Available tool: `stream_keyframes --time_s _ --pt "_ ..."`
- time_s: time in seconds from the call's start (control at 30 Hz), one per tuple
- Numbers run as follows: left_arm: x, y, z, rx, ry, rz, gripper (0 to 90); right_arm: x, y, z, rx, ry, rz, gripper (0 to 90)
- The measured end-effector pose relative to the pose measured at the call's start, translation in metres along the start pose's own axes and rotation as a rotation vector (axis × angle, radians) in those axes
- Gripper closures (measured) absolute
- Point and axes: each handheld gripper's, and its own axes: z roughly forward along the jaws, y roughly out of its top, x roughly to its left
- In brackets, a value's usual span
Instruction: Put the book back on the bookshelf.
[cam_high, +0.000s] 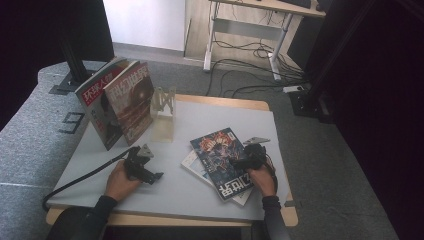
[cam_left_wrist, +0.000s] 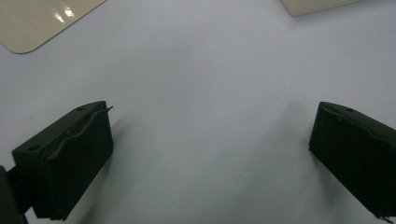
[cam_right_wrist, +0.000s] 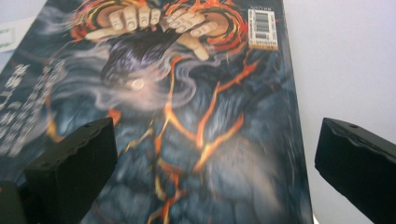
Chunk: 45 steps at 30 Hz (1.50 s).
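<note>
A dark blue magazine with orange flames on its cover (cam_high: 223, 159) lies flat at the table's right, on top of a white one (cam_high: 196, 165). My right gripper (cam_high: 239, 162) hovers over its right edge, jaws wide open and nothing between them. In the right gripper view the cover (cam_right_wrist: 187, 116) spreads under the jaws, and my gripper (cam_right_wrist: 215, 158) stands above it. My left gripper (cam_high: 150, 176) rests low over the bare table at the front left, open and empty; in the left gripper view (cam_left_wrist: 210, 154) only table surface lies between the jaws.
Two magazines (cam_high: 120, 100) stand upright at the back left, leaning by a clear acrylic bookstand (cam_high: 164, 112). The grey tabletop (cam_high: 175, 195) has wooden edges. Cables and a desk's legs (cam_high: 250, 55) lie on the floor beyond the table.
</note>
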Motion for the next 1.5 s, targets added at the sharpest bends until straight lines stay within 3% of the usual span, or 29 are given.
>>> stream_keyframes --time_s 0.3,0.5,0.8,1.1,1.5 --pt "0.000 0.000 0.000 0.000 0.000 0.001 0.0 -0.002 0.013 0.022 0.006 0.004 0.002 0.0" --pt "0.000 0.000 0.000 0.000 0.000 0.000 0.0 -0.006 0.012 0.023 0.008 0.028 0.037 0.0" --pt "0.000 0.000 0.000 0.001 0.000 0.000 0.0 -0.005 0.011 0.023 0.005 0.031 0.036 0.0" --pt "0.000 0.000 0.000 0.001 0.000 0.000 0.0 0.000 0.010 0.022 0.003 0.052 0.009 0.2" --pt "0.000 0.000 0.000 0.000 0.000 0.000 0.0 0.025 0.011 0.023 0.003 0.114 -0.064 0.1"
